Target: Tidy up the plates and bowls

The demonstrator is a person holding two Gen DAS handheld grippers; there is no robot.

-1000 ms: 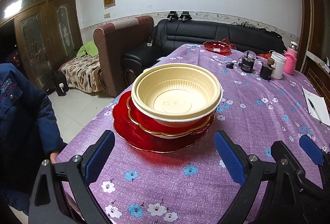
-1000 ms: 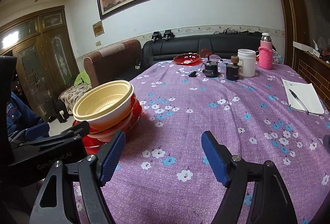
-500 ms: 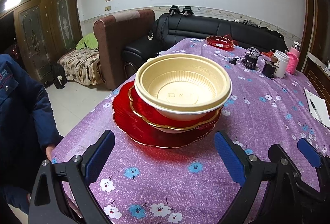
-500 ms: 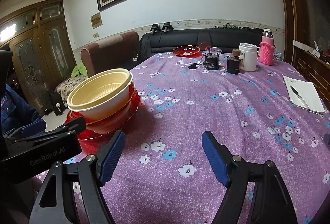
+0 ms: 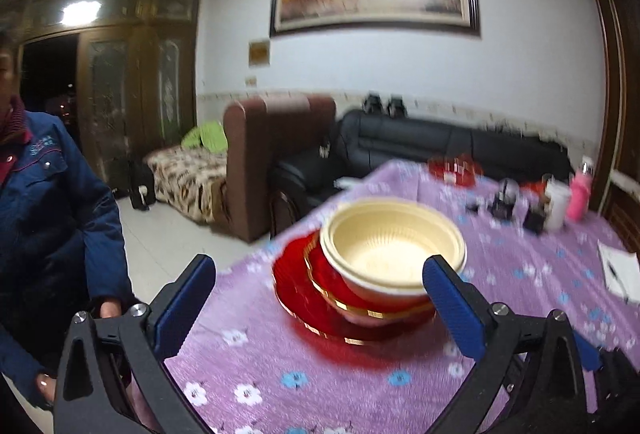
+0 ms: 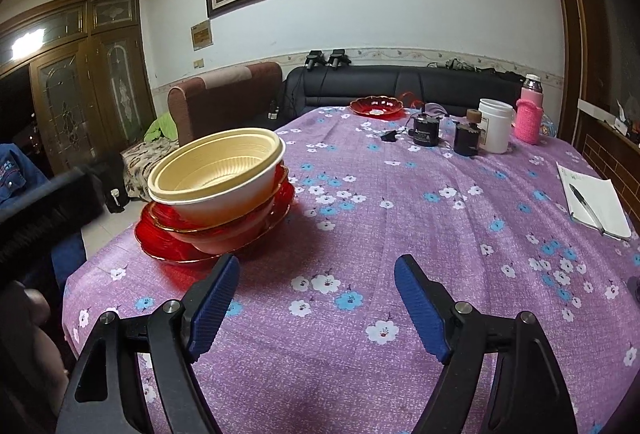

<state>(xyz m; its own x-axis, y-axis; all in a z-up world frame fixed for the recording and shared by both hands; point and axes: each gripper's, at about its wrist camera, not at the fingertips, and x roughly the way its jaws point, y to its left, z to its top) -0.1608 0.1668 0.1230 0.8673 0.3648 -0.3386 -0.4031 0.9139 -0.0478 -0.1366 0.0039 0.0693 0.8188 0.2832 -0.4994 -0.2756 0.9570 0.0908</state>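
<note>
Bowl (image 6: 218,174) tops red plates (image 6: 160,234) near surface (image 6: 400,214) left edge; both claws, left (image 5: 320,302) & right (image 6: 316,298), gape empty. Risk: clumsy nudge tips stack off.

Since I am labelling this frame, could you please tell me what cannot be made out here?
- Left wrist view: motion blur smears the far items; the jar shows no detail.
- Stack: the cream bowl covers the middle of the red bowl and red plate.
- Notebook writing: too small.
- Right gripper and left gripper: handles cut off by the bottom edge.
</note>
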